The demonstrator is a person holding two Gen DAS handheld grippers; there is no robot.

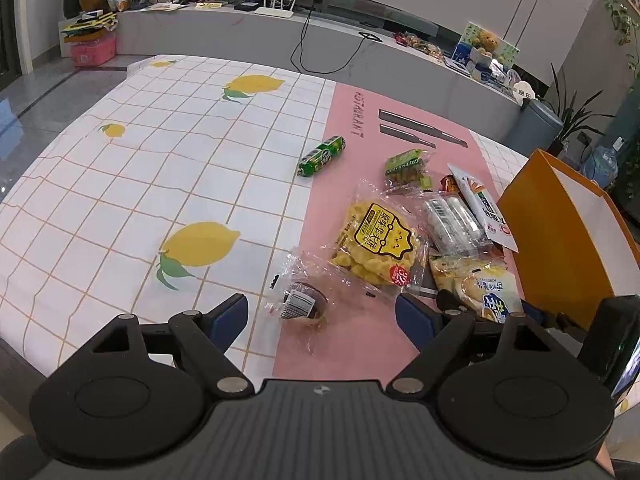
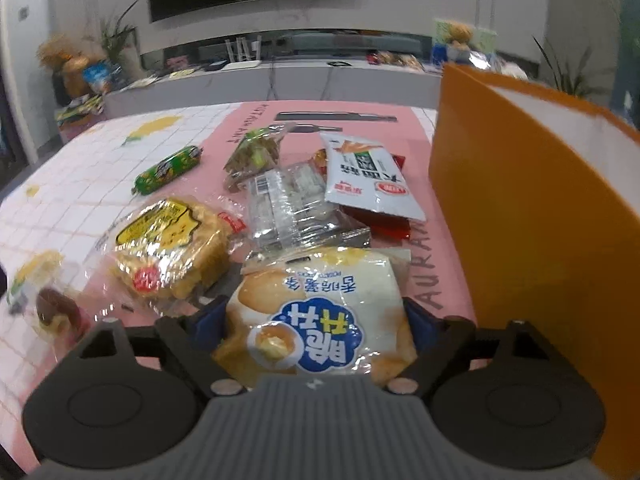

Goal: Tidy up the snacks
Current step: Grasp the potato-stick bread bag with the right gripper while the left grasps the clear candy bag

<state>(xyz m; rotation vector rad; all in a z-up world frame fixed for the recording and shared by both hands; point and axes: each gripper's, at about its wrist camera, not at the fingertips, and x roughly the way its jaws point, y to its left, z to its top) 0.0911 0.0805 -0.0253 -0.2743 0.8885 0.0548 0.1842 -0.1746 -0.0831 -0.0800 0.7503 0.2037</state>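
The right gripper (image 2: 316, 316) squeezes the bread bag (image 2: 320, 312) beside the orange box (image 2: 540, 240), likely dropping it in next, while the left gripper (image 1: 322, 320) waits wide open.

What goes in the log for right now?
right gripper: jaws around bread bag | left gripper: open, empty | orange box: beside

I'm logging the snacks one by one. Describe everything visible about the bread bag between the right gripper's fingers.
The bread bag is a glossy plastic pack, white and yellow, with blue characters in a cloud shape and pictures of cream-filled buns. It looks puffy and sealed. It lies between the right gripper's blue fingers, which seem to press its sides, on the pink mat, beside the orange box.
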